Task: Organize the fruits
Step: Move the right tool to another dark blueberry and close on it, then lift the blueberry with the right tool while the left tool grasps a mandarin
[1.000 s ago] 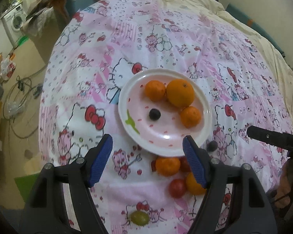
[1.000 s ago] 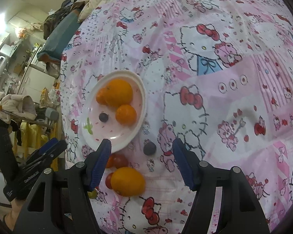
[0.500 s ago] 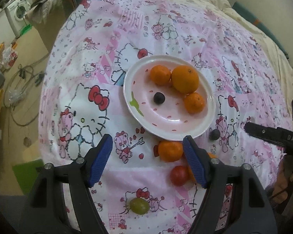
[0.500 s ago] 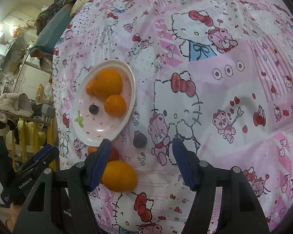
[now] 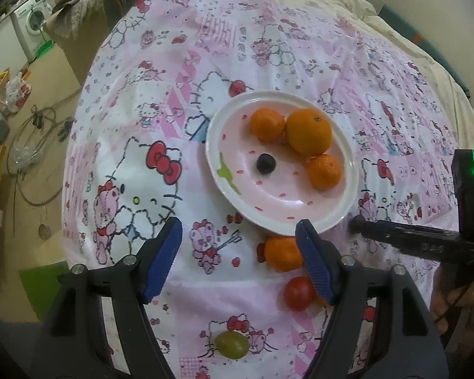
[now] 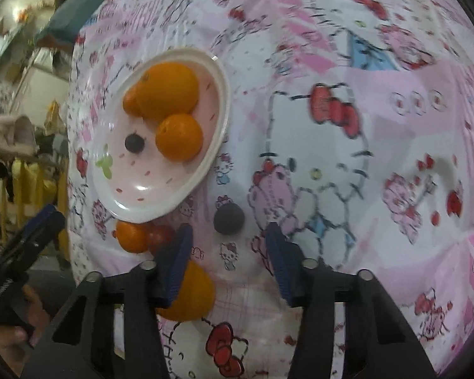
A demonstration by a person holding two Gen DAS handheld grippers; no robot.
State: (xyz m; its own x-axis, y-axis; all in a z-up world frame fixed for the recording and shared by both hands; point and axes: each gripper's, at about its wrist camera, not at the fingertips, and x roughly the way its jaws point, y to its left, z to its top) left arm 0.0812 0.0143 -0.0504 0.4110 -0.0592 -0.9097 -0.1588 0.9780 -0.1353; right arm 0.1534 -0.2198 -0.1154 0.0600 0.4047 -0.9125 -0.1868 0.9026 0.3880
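Observation:
A white and pink plate point(image 5: 224, 202) point(image 6: 218, 107) holds a big orange point(image 5: 308, 131) point(image 6: 167, 90), two small oranges point(image 5: 325, 171) and a dark grape point(image 5: 266, 163) point(image 6: 134, 143). Loose on the cloth lie a small orange point(image 5: 281, 252) point(image 6: 131, 237), a red tomato point(image 5: 298, 293), a green grape point(image 5: 231, 344), another orange point(image 6: 192, 293) and a dark grape point(image 6: 229, 219). My left gripper point(image 5: 238, 243) is open and empty near the plate's front rim. My right gripper point(image 6: 229, 246) is open, the dark grape just ahead of its fingertips.
The fruit lies on a pink Hello Kitty cloth point(image 5: 161, 101) over a bed. The floor with cables point(image 5: 31, 132) and a washing machine point(image 5: 31, 22) is to the left. The right gripper shows in the left wrist view point(image 5: 410, 237).
My right gripper has moved down and closer to the loose dark grape. The left gripper has shifted left and back; the plate now sits further right in its view.

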